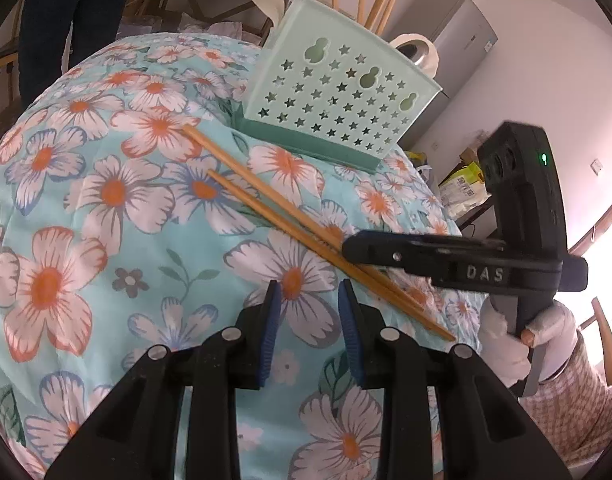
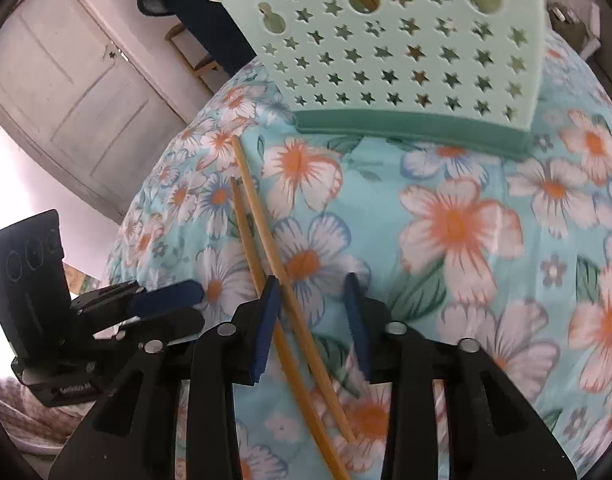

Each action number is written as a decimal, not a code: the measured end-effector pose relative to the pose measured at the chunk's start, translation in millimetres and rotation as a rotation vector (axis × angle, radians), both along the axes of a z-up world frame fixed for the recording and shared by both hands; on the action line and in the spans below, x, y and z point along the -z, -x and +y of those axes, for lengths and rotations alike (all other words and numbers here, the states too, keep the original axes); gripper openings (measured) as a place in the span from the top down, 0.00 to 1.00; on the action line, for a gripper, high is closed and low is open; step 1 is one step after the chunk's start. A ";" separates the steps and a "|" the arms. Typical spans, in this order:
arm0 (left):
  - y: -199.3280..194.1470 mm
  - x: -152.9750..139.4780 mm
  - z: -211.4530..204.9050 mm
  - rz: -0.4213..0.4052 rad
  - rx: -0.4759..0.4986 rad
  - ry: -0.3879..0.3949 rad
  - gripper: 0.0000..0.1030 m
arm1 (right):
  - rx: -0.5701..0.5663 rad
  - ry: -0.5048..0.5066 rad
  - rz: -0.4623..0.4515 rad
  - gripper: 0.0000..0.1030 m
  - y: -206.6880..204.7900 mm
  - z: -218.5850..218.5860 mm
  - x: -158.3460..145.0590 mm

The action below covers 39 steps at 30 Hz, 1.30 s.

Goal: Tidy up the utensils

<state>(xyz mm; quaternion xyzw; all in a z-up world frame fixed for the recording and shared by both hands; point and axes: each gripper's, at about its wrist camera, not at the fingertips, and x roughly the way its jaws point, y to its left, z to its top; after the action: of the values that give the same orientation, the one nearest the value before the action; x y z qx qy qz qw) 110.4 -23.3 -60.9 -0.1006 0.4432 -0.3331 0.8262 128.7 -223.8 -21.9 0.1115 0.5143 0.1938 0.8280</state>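
Chopsticks (image 2: 262,264) flat, lengthwise toward the holder (image 2: 406,52)

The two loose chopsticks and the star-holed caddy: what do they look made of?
Chopsticks: probably bamboo or light wood, judging by the matte tan colour and slim, even sticks; no grain is visible, so which one stays open. Caddy: seems moulded plastic, pale mint with a smooth, faintly glossy face, clean star cut-outs and a darker green base.
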 end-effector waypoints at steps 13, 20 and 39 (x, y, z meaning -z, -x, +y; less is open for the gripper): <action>1.2 4.1 -2.3 0.009 -0.016 -0.017 0.72 | -0.068 0.161 -0.055 0.93 0.8 27.6 4.2; 4.0 0.9 -0.5 0.004 -0.012 -0.017 0.73 | -0.004 0.106 -0.010 0.96 29.0 0.7 5.9; 4.8 -6.6 -8.2 0.008 0.005 0.019 0.72 | 0.181 -0.118 -0.005 0.96 82.0 -24.3 -2.5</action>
<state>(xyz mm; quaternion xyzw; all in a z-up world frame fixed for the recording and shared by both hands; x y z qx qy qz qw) 105.6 -31.5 -54.3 -0.1087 0.4435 -0.3390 0.8225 46.7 -248.1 -19.4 0.2057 0.4878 0.1483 0.8353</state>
